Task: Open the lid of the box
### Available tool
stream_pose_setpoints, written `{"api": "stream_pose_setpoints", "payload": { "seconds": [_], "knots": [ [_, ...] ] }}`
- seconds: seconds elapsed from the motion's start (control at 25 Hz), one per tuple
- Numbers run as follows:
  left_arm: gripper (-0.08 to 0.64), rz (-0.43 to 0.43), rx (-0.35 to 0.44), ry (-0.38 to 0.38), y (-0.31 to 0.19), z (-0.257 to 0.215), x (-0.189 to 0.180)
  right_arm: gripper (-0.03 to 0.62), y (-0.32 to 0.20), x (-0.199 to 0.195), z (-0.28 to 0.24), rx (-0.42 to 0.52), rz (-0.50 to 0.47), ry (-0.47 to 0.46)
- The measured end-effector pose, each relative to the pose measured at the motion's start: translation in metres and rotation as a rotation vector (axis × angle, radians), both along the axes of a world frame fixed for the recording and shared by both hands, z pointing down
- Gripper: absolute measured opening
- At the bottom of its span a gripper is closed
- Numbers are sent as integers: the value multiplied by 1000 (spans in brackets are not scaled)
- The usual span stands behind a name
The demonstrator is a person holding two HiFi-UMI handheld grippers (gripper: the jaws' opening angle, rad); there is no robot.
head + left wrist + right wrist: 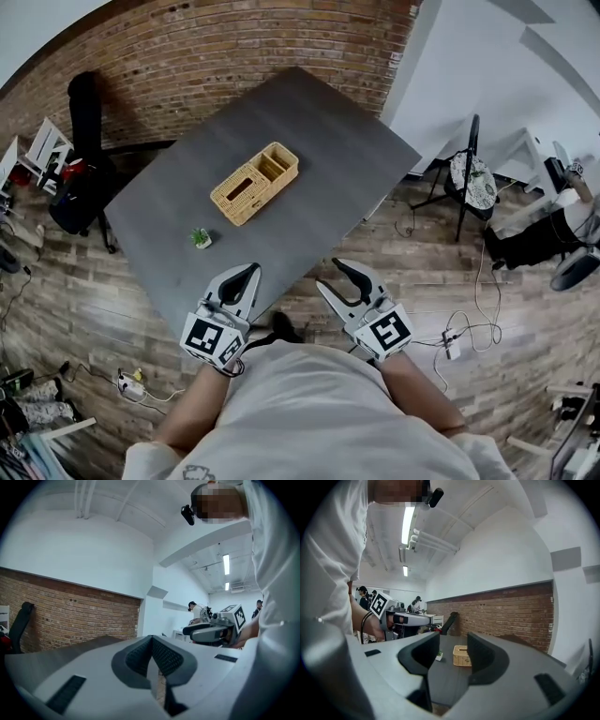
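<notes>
Wicker box (pixel 254 183): likely light, stiff, may slide. Take lid (pixel 240 191) at edge. Left gripper (pixel 247 273) jaws pressed together; right gripper (pixel 330 277) spread, empty; both short of box.

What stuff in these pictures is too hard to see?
Head view: the box is too small to show how its lid fastens.
Left gripper view: the left gripper, with its own body, hides the box.
Right gripper view: the right gripper covers the box's right end; the plant is a tiny speck.
</notes>
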State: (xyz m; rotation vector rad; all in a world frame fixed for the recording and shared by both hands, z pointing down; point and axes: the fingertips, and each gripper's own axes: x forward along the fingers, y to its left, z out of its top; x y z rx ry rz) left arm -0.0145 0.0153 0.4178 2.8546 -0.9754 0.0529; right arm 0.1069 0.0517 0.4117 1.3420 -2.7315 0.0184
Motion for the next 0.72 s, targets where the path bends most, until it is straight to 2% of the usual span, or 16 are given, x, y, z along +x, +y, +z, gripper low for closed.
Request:
{"api": "stream_pose_setpoints", "payload": {
  "seconds": [0.36, 0.72],
  "knots": [
    [11, -1, 2, 0, -54, -11, -31, 177, -74, -48, -13, 16, -61, 19],
    [11, -101, -17, 15, -83, -6, -68, 179, -117, -86, -3, -13, -171, 39]
  ]
}}
